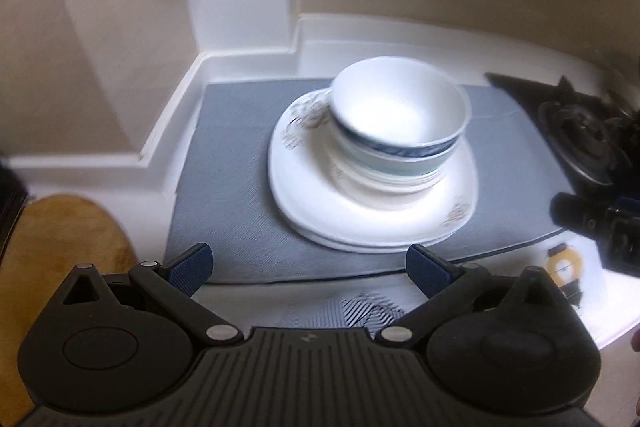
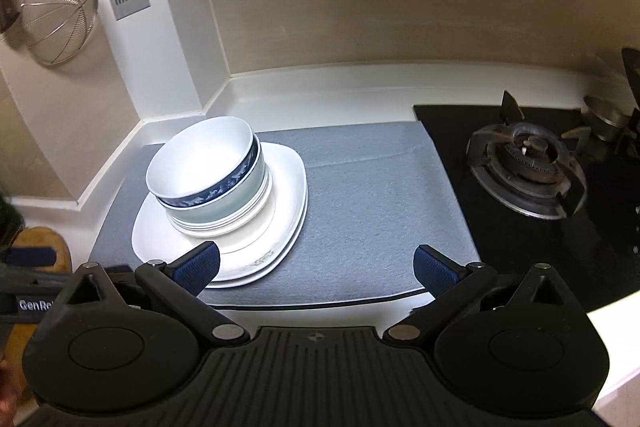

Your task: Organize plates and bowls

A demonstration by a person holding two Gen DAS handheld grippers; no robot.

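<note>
A stack of white bowls (image 1: pixel 400 115), the top one with a blue band, sits on stacked white square plates (image 1: pixel 372 215) on a grey mat (image 1: pixel 232 171). The bowl stack (image 2: pixel 204 167) and plates (image 2: pixel 284 203) also show in the right wrist view, left of centre on the mat (image 2: pixel 380 211). My left gripper (image 1: pixel 308 269) is open and empty, just in front of the plates. My right gripper (image 2: pixel 316 269) is open and empty, at the mat's front edge, its left finger over the plates' near corner.
A black gas hob with a burner (image 2: pixel 528 171) lies right of the mat. A wire strainer (image 2: pixel 60 11) hangs on the left wall. A yellow-brown board (image 1: pixel 60 259) lies lower left. The other gripper (image 1: pixel 600 223) shows at the right edge of the left wrist view.
</note>
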